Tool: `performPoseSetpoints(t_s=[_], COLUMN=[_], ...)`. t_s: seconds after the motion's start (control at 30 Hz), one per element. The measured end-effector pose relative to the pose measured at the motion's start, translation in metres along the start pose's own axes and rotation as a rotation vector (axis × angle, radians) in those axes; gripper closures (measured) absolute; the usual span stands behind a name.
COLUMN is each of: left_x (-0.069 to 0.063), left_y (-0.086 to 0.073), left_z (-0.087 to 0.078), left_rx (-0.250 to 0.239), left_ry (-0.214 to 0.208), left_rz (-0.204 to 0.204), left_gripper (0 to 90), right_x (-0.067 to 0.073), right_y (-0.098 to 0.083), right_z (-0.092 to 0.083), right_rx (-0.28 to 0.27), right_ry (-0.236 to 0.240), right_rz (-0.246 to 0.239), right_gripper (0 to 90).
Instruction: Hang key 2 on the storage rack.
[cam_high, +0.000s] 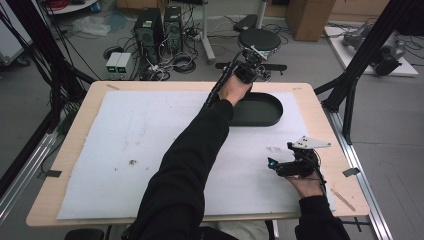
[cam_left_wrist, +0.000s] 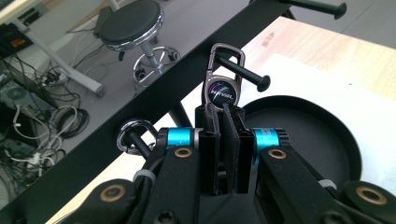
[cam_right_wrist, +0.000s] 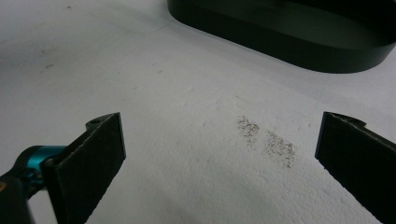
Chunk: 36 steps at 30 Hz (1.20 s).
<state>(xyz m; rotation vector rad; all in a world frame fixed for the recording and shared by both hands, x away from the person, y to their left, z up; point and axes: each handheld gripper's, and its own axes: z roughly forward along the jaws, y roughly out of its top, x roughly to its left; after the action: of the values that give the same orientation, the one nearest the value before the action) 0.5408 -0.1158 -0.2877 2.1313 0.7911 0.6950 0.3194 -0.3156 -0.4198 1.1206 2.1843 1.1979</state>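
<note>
A: Left gripper (cam_left_wrist: 223, 112)?
B: Clamped on the keychain (cam_left_wrist: 223, 91), "HAVAL" tag, clip around a peg (cam_left_wrist: 245, 74) past the table's (cam_high: 75, 145) far edge, above the tray (cam_left_wrist: 327, 140).
A: Right gripper (cam_right_wrist: 219, 140)?
B: Wide apart, empty, over bare white mat (cam_right_wrist: 163, 102).

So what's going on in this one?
A person works at a table with a hand-held gripper in each hand. The left hand-held gripper is shut on a keychain whose clip is looped over a black peg on a dark bar at the table's far edge, above the black oval tray. The right hand-held gripper is open, low over the white mat.
</note>
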Motion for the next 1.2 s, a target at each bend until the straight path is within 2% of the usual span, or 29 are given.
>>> performPoseSetpoints(t_s=[0.1,0.2,0.27,0.3,0.33,0.37,0.4,0.43,0.5,0.57,0.63,0.83,1.1,1.2], left_x=[0.003,0.007,0.01,0.012,0.013,0.014,0.015,0.017,0.021,0.027,0.033,0.042,0.044,0.046], left_y=[0.001,0.002,0.002,0.001,0.0,-0.002,-0.004,-0.006,-0.012,-0.016,-0.02,-0.031,-0.048,-0.055], left_z=[-0.006,-0.015,-0.021,-0.022,-0.023,-0.023,-0.022,-0.024,-0.029,-0.035,-0.041,-0.059,-0.087,-0.095], left_rx=[-0.021,-0.059,-0.065,-0.074,-0.061,-0.022,0.019,0.032,0.005,-0.019,-0.029,-0.034,-0.056,-0.034], left_ry=[-0.013,-0.024,-0.006,-0.023,-0.055,-0.07,-0.09,-0.114,-0.163,-0.205,-0.224,-0.256,-0.302,-0.329], left_rz=[-0.018,-0.043,-0.024,-0.012,0.008,0.016,0.023,0.028,0.019,-0.011,-0.021,-0.023,-0.03,-0.036], left_gripper=[78.6,59.6,46.5,39.8,28.1,18.1,10.0,6.7,5.5,5.5,5.5,4.1,1.7,1.7], right_x=[0.0,0.0,0.001,0.001,0.001,0.001,0.001,0.001,0.001,0.001,0.001,0.001,0.003,0.003], right_y=[0.0,0.0,0.0,0.0,0.0,0.0,0.0,0.0,0.0,0.0,0.0,0.0,0.0,0.0], right_z=[0.0,0.0,0.0,0.0,0.0,0.0,-0.001,-0.001,-0.001,-0.001,-0.001,-0.001,-0.002,-0.002], right_rx=[-0.001,-0.002,-0.001,-0.001,-0.001,-0.001,0.0,-0.001,-0.004,-0.003,-0.004,-0.001,0.0,0.005], right_ry=[0.0,0.0,0.002,0.002,0.001,0.001,0.001,0.001,-0.002,-0.004,-0.005,-0.008,-0.011,-0.01], right_rz=[0.0,-0.001,0.001,0.001,0.002,0.002,0.004,0.004,-0.001,0.001,0.002,-0.001,-0.005,-0.003], right_gripper=[0.8,0.8,0.8,0.8,0.8,0.8,0.8,0.8,0.8,0.8,0.8,0.8,0.8,0.8])
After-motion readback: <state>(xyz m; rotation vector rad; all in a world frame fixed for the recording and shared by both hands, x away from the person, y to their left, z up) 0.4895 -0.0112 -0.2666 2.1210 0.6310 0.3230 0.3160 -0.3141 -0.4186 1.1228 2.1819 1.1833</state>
